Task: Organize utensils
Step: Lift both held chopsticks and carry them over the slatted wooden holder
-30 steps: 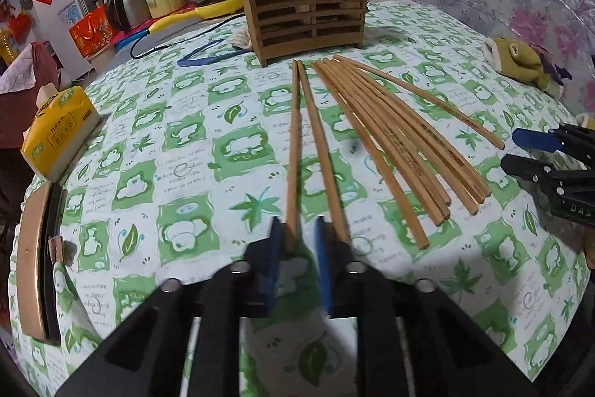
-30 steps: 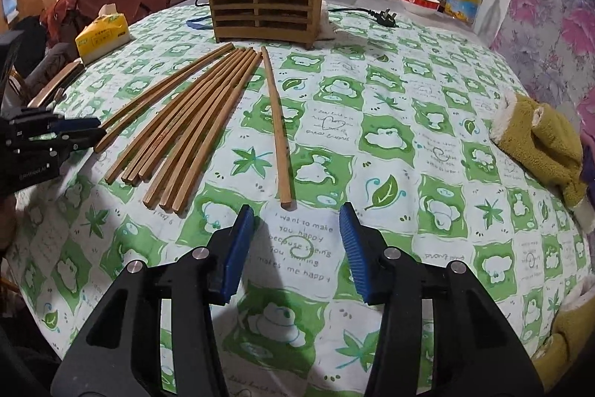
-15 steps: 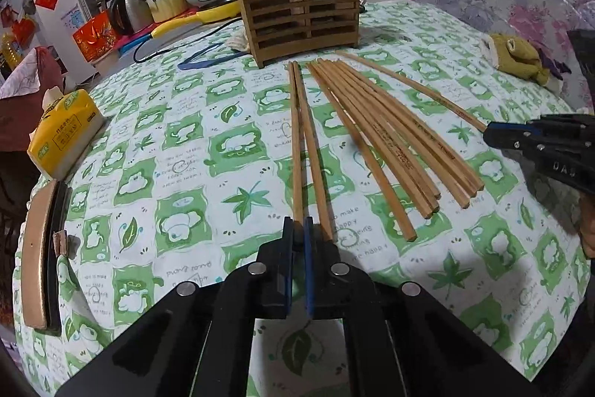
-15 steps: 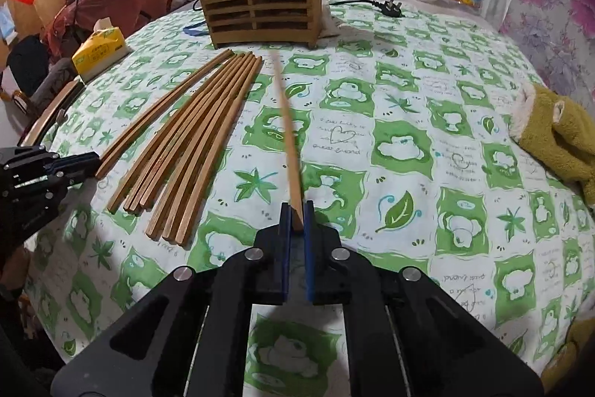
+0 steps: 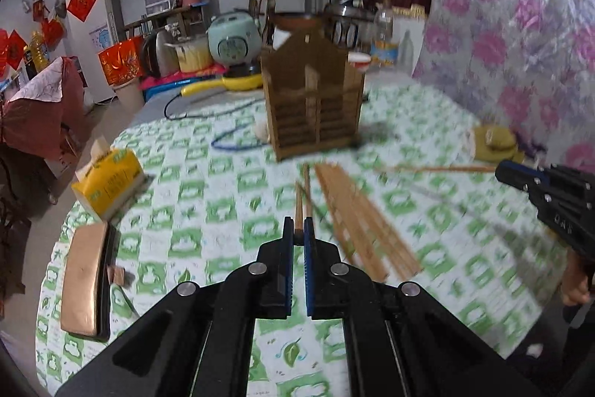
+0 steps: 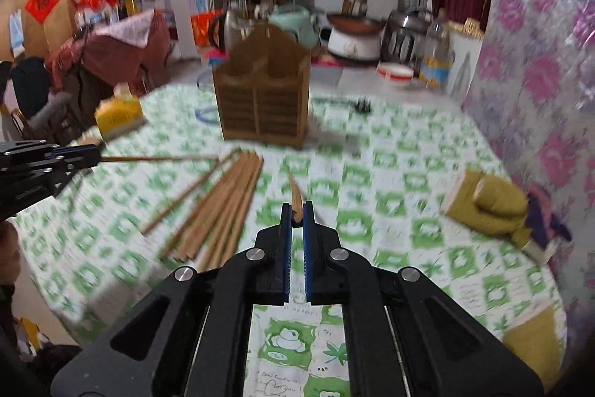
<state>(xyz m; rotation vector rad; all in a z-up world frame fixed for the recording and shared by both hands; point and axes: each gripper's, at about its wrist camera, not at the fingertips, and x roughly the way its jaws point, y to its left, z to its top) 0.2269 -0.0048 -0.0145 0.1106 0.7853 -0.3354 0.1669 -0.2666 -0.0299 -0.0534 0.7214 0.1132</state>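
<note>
My left gripper (image 5: 297, 229) is shut on two wooden chopsticks (image 5: 302, 196) and holds them lifted, pointing toward the wooden slatted utensil holder (image 5: 314, 106). My right gripper (image 6: 296, 214) is shut on one chopstick (image 6: 295, 190), also lifted off the table. A bundle of several chopsticks (image 5: 360, 214) lies on the green patterned tablecloth (image 5: 230, 229); it also shows in the right wrist view (image 6: 223, 199). The holder (image 6: 264, 106) stands upright at the far side. Each gripper appears in the other's view, the right one (image 5: 520, 175) and the left one (image 6: 80, 155), holding chopsticks level.
A yellow tissue pack (image 5: 108, 181) and a brown flat case (image 5: 83, 278) lie at the left. An olive plush toy (image 6: 487, 203) lies at the right. A blue cord (image 5: 234, 140) lies near the holder. Kitchen appliances stand behind the table.
Both grippers have risen from the table with their chopsticks and tilted up; the view now takes in the room. The frames are motion-blurred.
</note>
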